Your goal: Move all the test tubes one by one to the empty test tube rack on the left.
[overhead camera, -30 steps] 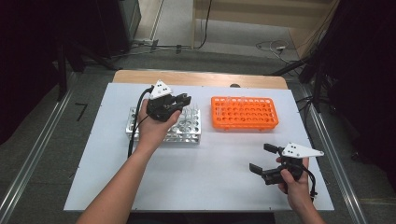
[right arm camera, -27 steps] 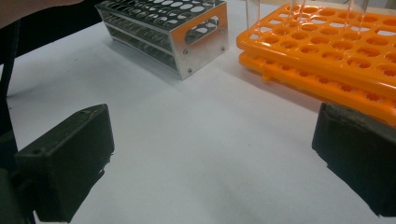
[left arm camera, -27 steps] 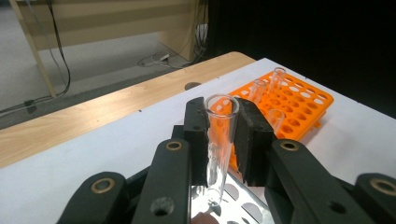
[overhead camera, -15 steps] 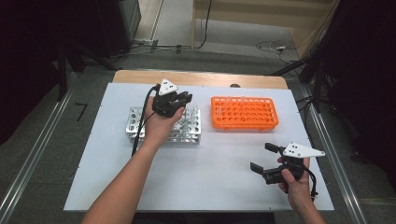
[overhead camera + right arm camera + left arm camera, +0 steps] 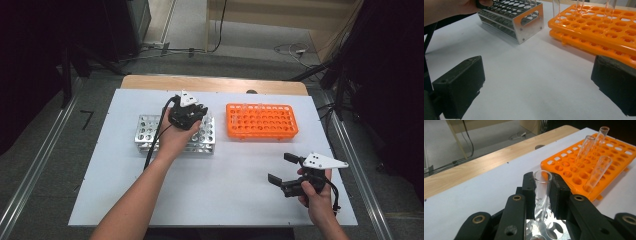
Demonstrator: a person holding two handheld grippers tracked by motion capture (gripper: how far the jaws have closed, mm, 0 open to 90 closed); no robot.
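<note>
The metal rack (image 5: 145,131) is sitting at the left of the white table (image 5: 225,195), a shiny block of aluminium with round holes in rows and screws showing at its end wall; the left gripper (image 5: 542,188) is hanging over the rack's right part, its jaws pinching a glass test tube (image 5: 541,195) on both sides; the tube is clear and thin-walled, with an open round lip at the top and faint printed marks on its side, standing close to upright, its lower end reaching down to the rack's holes, though whether it is sitting inside one is hard to tell; to the right, well apart from the metal one, the orange rack (image 5: 262,120) is lying flat, a plastic grid of round holes, with three more clear tubes (image 5: 596,173) standing in it, leaning slightly; farthest right and nearer the table's front edge, the right gripper (image 5: 285,169) is hovering just above the bare surface, its jaws standing wide apart with nothing between them.
</note>
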